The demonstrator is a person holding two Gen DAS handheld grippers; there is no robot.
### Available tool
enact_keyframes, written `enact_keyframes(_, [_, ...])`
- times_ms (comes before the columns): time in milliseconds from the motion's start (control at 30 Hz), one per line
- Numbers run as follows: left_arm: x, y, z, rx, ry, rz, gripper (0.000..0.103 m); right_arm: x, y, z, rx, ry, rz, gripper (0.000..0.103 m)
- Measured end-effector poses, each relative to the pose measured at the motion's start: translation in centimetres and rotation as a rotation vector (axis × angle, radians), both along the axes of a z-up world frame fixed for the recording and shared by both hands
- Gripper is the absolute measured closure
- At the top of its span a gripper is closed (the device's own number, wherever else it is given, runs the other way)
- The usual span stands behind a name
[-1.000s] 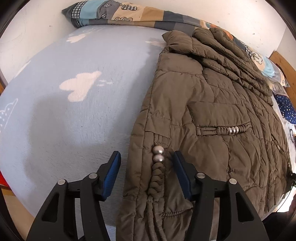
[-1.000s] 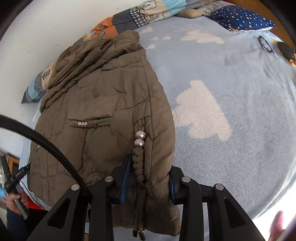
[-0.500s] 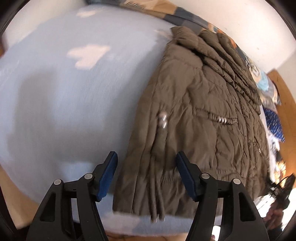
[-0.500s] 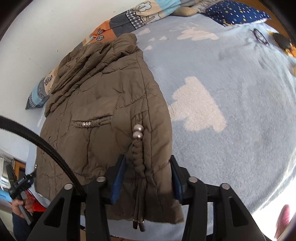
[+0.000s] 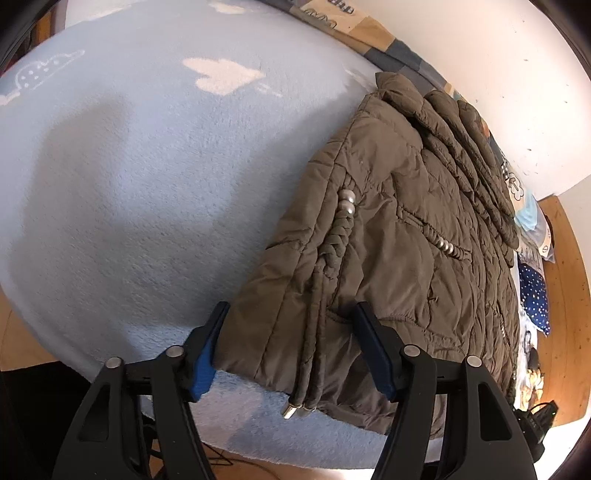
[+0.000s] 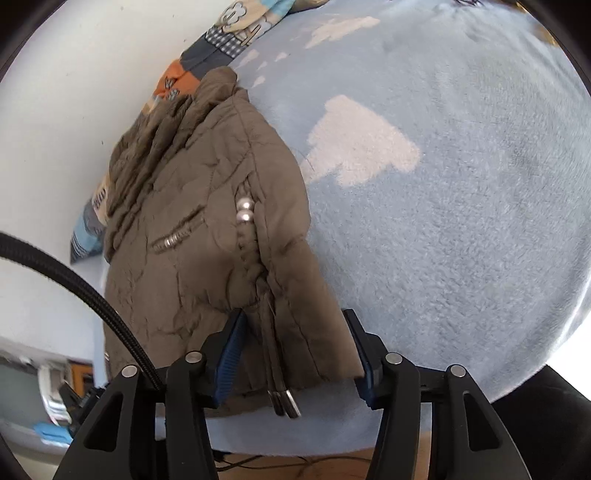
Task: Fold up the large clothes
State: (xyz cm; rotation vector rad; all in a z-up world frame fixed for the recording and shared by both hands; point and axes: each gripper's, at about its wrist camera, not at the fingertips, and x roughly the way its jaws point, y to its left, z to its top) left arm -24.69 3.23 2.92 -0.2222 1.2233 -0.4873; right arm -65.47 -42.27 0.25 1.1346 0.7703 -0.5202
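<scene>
An olive-brown quilted jacket (image 5: 406, 229) lies folded lengthwise on a light blue bed cover (image 5: 147, 166), hem toward me, collar toward the wall. A braided drawstring with silver beads (image 5: 347, 201) runs down each hem corner. My left gripper (image 5: 291, 350) is open, its jaws on either side of the jacket's near hem corner, just above it. In the right wrist view the jacket (image 6: 207, 229) shows again. My right gripper (image 6: 295, 354) is open, its jaws on either side of the other hem corner and its drawstring ends (image 6: 284, 400).
A patchwork quilt (image 5: 369, 33) lies along the white wall behind the jacket. A dark blue starred pillow (image 5: 535, 295) lies at the far right. The bed edge and wooden floor (image 5: 258, 469) are just below both grippers. A black cable (image 6: 74, 284) crosses the right wrist view.
Both grippers have drawn back toward the bed edge, from over the beads to the hem corners. The right gripper, shut on the hem a second ago, has opened wide.
</scene>
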Motion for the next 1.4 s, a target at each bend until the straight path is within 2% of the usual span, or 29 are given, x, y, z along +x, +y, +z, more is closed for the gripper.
enact_keyframes(33, [-0.1,-0.2,0.2,0.007,-0.012,-0.006,0.048,0.2,0.1,0.1,-0.002,-0.014,0.01,0.067])
enact_keyframes(67, [-0.4,-0.4,0.5,0.012,-0.03,-0.013,0.056,0.4,0.2,0.3,-0.009,-0.014,0.022,0.073])
enact_keyframes(133, [-1.1,-1.1,1.0,0.045,-0.081,-0.034,0.064,0.9,0.7,1.1,-0.059,-0.006,0.049,0.082])
enact_keyframes(167, [-1.3,-1.4,1.2,0.061,-0.102,-0.042,0.066,1.2,0.9,1.4,-0.08,0.001,0.061,0.083])
enact_keyframes(267, [-1.8,-2.1,1.4,0.107,-0.145,-0.066,0.067,1.7,1.2,1.8,-0.111,0.023,0.078,0.083])
enact_keyframes(400, [-1.6,-2.1,0.9,0.107,-0.146,-0.063,0.066,1.7,0.8,1.6,-0.095,0.024,0.072,0.082])
enact_keyframes(533, [-1.6,-2.7,0.5,0.139,-0.175,-0.06,0.06,1.6,0.3,0.8,-0.07,0.031,0.054,0.07])
enact_keyframes(600, [-1.7,-2.9,0.6,0.147,-0.184,-0.061,0.06,1.8,0.1,0.5,-0.063,0.039,0.055,0.069])
enact_keyframes(633, [-1.7,-2.9,0.7,0.147,-0.192,-0.066,0.062,1.9,0.1,0.5,-0.063,0.038,0.059,0.071])
enact_keyframes(667, [-1.8,-3.0,0.8,0.143,-0.202,-0.08,0.07,2.1,0.2,0.7,-0.079,0.042,0.07,0.078])
enact_keyframes(767, [-2.3,-3.2,1.6,0.151,-0.25,-0.101,0.078,2.6,0.8,1.7,-0.146,0.048,0.109,0.086])
enact_keyframes(1067, [-3.3,-3.0,4.9,0.114,-0.398,-0.122,0.082,1.8,0.9,3.7,-0.197,-0.033,0.101,0.088])
enact_keyframes(1400, [-2.5,-2.0,6.9,0.013,-0.384,-0.173,0.082,0.7,1.0,6.0,-0.247,-0.113,0.095,0.089])
